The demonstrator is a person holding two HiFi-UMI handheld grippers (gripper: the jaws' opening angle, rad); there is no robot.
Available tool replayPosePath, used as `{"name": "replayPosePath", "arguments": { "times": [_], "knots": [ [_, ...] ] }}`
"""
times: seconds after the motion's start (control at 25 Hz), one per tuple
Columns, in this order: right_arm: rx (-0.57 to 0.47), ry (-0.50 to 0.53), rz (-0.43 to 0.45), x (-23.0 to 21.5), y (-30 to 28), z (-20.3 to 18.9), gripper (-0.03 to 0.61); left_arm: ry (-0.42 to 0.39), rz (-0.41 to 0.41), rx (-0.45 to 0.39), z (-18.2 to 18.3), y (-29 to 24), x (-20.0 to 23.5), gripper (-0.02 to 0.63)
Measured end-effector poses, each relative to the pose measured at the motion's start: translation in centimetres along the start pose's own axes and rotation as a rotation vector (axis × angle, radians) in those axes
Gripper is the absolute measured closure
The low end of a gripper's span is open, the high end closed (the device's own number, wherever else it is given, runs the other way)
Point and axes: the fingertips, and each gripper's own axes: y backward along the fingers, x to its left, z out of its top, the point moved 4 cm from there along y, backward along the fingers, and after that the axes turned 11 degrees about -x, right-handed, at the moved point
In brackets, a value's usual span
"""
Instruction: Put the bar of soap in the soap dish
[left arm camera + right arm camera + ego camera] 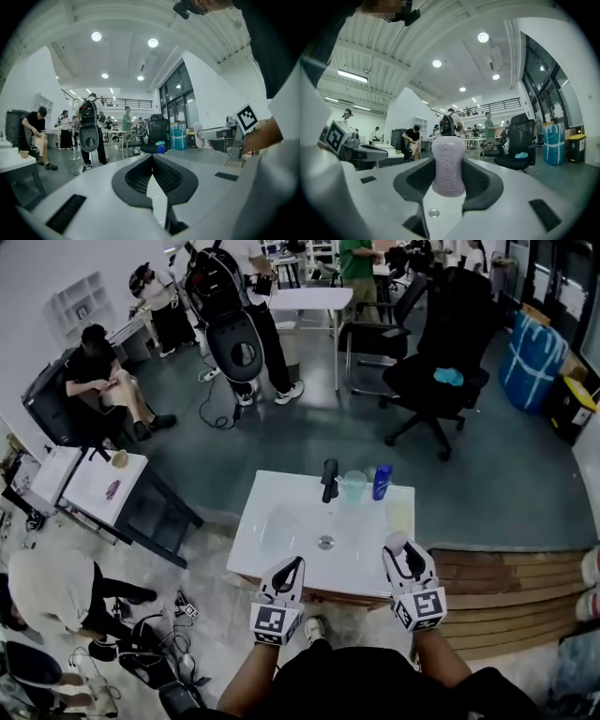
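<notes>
Soap bar (448,164), pale purple, stands upright between the fingers of the right gripper (401,547). It is clamped across its broad faces, and its top end pokes past the fingertips. The left gripper (291,570) has its fingers pressed together with nothing between them, and hovers at the near edge of the white sink counter (272,517).

Just ahead of the right fingertips on the counter lies a pale yellowish tray, likely the soap dish (398,515). It looks empty. Beyond it, past the fingertips and off to their left, stand a blue bottle (382,482), a clear cup (353,486) and a dark faucet (329,480).

Step in hand, as I read it: carry the bar to the dish.
- Push forward until the fingertips are over the dish centre.
- Tip the fingers down so the bar goes in low and inside the rim.
- Part the fingers only once the bar touches the dish floor. Soap is slick, so a drop from height may make it skid out.
- Keep the squeeze even and stop short of the bottle behind the dish.
- The left gripper is not needed and should stay back.
</notes>
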Motion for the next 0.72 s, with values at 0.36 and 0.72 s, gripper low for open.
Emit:
{"name": "replayPosePath", "arguments": {
  "times": [0.36, 0.72],
  "knots": [
    [0.146, 0.011, -0.187, -2.7, -3.9, -4.3, 0.391, -0.007, -0.112, 0.038, -2.2, -4.0, 5.1, 0.594],
    [0.322, -0.007, -0.246, -7.5, -5.2, -8.4, 0.391, 0.022, -0.12, 0.059, -3.4, -6.8, 4.6, 0.594]
  ]
}}
